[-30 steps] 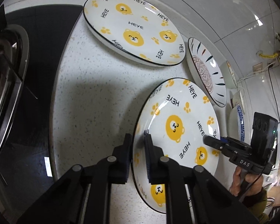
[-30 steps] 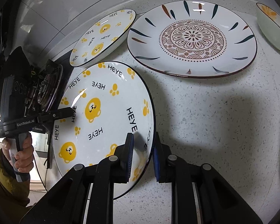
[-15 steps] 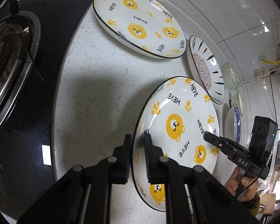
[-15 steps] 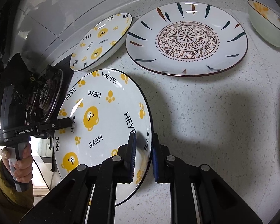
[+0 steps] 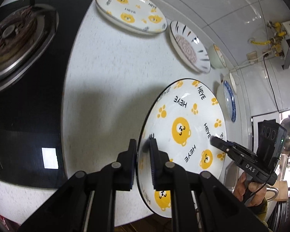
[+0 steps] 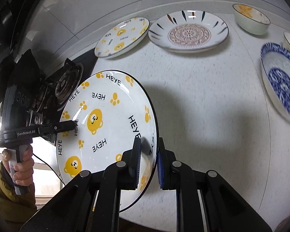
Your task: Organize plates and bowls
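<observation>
A white plate with yellow bears and "HEYE" lettering (image 5: 185,123) (image 6: 106,119) is held in the air above the speckled counter (image 5: 110,73), tilted. My left gripper (image 5: 143,147) is shut on its left rim. My right gripper (image 6: 148,148) is shut on its right rim; it also shows in the left wrist view (image 5: 214,140), as the left one does in the right wrist view (image 6: 72,125). A matching bear plate (image 5: 129,11) (image 6: 123,35) lies on the counter by the wall, next to a plate with a brown mandala pattern (image 5: 187,46) (image 6: 189,32).
A blue patterned bowl (image 6: 280,81) (image 5: 229,100) and a pale green bowl with orange marks (image 6: 251,18) (image 5: 218,56) sit to the right. A black gas hob with a burner (image 5: 11,32) lies left of the counter. The counter's front edge runs below the held plate.
Both grippers have lifted the bear plate up and back from the counter. The plates by the wall look farther away, and the bowls at the right have come into view.
</observation>
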`<state>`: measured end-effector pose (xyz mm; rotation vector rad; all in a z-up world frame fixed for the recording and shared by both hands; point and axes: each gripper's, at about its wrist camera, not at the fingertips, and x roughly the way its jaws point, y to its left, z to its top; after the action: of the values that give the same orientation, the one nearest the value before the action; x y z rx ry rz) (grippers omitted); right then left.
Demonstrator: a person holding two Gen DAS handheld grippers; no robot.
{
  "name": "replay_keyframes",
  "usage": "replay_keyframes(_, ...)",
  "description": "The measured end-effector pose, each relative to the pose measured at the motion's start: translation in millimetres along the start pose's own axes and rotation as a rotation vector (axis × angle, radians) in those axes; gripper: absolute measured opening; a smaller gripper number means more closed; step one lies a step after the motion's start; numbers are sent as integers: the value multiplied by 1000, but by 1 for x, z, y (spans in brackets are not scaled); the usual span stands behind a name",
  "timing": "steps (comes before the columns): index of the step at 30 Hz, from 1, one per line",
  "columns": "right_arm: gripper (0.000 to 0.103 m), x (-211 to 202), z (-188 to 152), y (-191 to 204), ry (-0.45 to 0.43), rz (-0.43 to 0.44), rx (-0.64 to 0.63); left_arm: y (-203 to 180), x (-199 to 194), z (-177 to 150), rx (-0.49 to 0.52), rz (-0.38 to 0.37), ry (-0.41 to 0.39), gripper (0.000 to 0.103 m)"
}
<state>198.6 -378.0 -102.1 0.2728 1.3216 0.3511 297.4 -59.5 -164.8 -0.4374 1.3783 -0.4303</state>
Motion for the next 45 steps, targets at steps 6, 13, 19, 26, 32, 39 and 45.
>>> replay_keyframes(6,14,17,-24,-2,23,-15,26,13,15,-27,9,12,59,13)
replay_keyframes(13,14,34,-33,-8,23,-25,55,19,34,-30,21,37,90,13)
replay_keyframes(19,14,40,-37,-8,25,-24,27,14,39,-32,84,66,59,13)
replay_keyframes(26,16,39,-36,-9,36,-28,4,7,37,-35,158,94,24,14)
replay_keyframes(32,21,41,-36,-6,33,-38,-4,-7,24,-39,252,179,-60,16)
replay_keyframes(39,33,34,-30,-3,5,-62,-6,-19,-2,-40,332,226,-170,15)
replay_keyframes(45,41,22,-24,4,-35,-80,-10,-33,-28,-41,395,265,-261,15)
